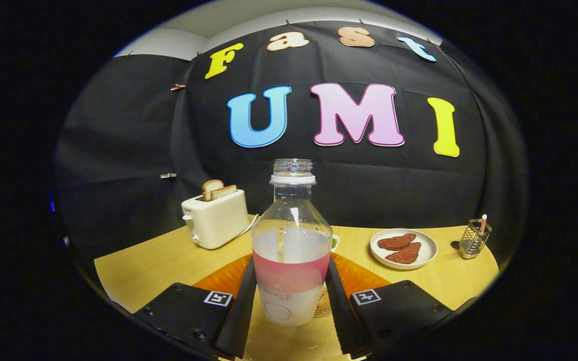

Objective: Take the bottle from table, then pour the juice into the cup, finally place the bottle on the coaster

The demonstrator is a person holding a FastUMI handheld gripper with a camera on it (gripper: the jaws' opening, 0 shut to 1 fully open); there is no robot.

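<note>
At lower centre the claw is clenched on the bottle, both fingers pressing its sides; the uncapped bottle stands upright, partly filled with pale juice. Behind it an orange mat lies on the counter. Farther back, a toaster sits left and a plate right.

The bottle stands upright between the gripper fingers, which touch its sides and block the way ahead. A toaster stands beyond on the left and a plate on the right, with bare table between.
</note>
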